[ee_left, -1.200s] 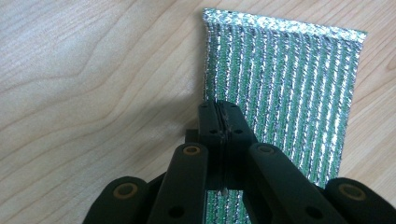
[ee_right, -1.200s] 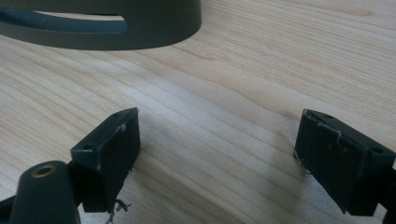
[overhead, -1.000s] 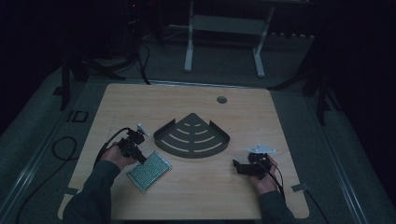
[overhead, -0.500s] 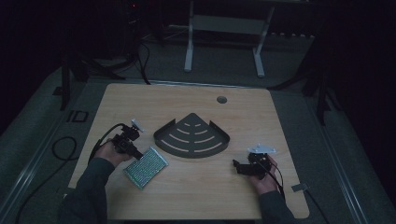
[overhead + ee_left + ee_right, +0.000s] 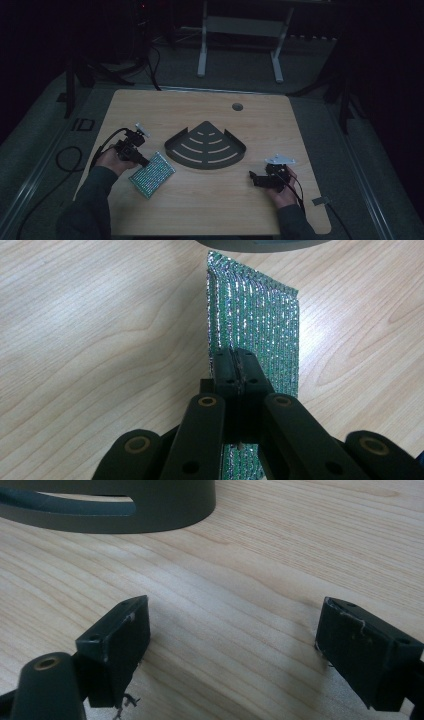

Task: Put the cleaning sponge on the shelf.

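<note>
Left gripper (image 5: 235, 371) clamped shut on near edge of sparkly green scouring pad (image 5: 255, 325); pad stretches fwd from jaws, looks tilted, far end near or on bench (image 5: 100, 325), can't tell which. Dark corner shelf tray (image 5: 206, 147) just beyond pad's far end. Right gripper (image 5: 232, 645) open wide, nothing btwn jaws, low over bare bench, tray ahead of it. Progress, my read: grab done; carry to tray and release likely left. Tray looks empty so far.

The setting was a dim recording lab: a pale wooden surface (image 5: 165, 107) on grey carpet (image 5: 45, 130), loose cables (image 5: 67, 155), and a white desk frame (image 5: 240, 30) beyond.
</note>
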A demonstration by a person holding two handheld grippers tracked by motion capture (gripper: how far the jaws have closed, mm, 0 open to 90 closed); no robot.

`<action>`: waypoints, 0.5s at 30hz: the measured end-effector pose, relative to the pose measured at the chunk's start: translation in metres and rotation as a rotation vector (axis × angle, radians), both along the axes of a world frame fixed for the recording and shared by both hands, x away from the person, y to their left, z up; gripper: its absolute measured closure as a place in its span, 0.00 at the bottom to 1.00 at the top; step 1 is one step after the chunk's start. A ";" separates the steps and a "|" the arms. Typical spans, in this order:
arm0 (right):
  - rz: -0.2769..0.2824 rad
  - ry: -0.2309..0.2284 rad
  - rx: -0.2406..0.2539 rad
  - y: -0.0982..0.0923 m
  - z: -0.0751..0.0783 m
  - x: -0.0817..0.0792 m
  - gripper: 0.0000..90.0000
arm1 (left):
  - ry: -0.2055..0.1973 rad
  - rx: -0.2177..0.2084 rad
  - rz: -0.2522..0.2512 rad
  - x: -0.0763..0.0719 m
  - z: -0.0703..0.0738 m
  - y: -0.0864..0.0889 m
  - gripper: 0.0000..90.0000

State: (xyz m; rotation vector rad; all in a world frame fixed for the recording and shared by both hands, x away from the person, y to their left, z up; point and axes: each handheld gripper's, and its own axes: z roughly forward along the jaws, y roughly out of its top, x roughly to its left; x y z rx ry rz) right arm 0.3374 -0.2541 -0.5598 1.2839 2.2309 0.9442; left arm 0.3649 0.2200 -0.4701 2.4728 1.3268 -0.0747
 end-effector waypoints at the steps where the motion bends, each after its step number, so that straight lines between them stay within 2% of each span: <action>1: 0.000 0.000 0.000 0.000 0.000 0.000 0.15 | -0.006 -0.002 0.003 0.000 0.002 0.001 1.00; 4: 0.000 0.000 0.000 0.000 0.000 0.000 0.15 | -0.007 -0.001 0.000 0.000 0.004 0.002 1.00; 7: 0.000 0.000 0.000 0.000 0.000 0.000 0.15 | -0.026 0.002 -0.003 -0.001 0.010 0.002 1.00; 15: 0.000 0.000 0.000 0.000 0.000 0.000 0.15 | -0.030 -0.005 -0.001 0.002 0.017 0.003 1.00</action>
